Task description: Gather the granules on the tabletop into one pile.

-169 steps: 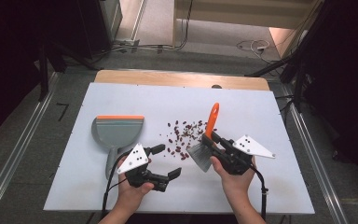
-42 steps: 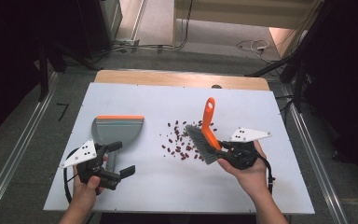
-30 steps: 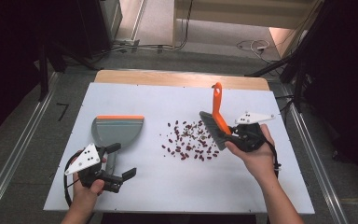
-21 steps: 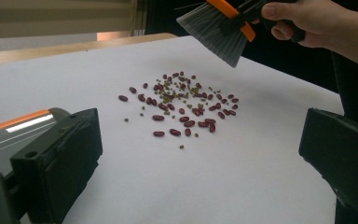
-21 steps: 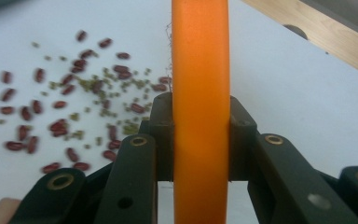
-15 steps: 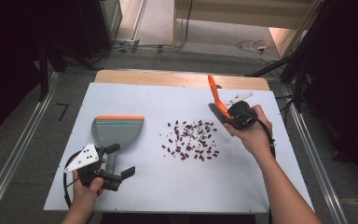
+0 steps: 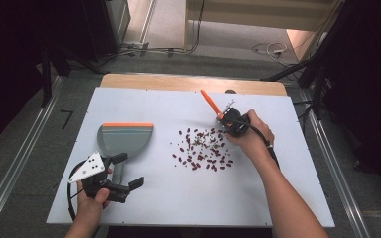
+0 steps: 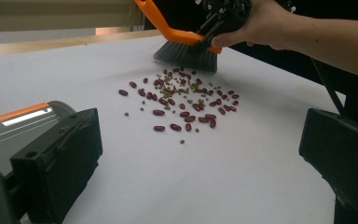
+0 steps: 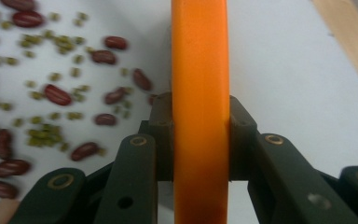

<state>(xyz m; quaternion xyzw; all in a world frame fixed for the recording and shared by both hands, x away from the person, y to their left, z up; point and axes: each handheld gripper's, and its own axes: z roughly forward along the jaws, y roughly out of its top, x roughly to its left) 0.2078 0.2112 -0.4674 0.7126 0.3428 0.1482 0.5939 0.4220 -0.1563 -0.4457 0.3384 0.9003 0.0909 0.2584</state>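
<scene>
A scatter of red beans and small green beans [image 7: 201, 148] lies mid-table. My right gripper [image 7: 229, 120] is shut on the orange handle of a hand brush [image 7: 209, 102], its jaws clamped on either side of the handle [image 9: 199, 93]. The grey bristles [image 8: 186, 52] rest at the pile's far right edge [image 8: 182, 100]. A grey dustpan with an orange lip [image 7: 125, 139] lies on the left, mouth facing away. My left gripper [image 7: 127, 171] stands open beside the dustpan's handle, jaws wide apart [image 8: 205, 154] with only bare table between them.
The white tabletop [image 7: 278, 198] has free room in front of and to the right of the beans. A wooden strip [image 7: 178, 83] runs along the far edge. Beyond it are a grey floor and cables [image 7: 268, 48].
My right hand carried the brush away from me and down, tilting it until the bristles met the table behind the beans. The left gripper stayed still beside the dustpan.
</scene>
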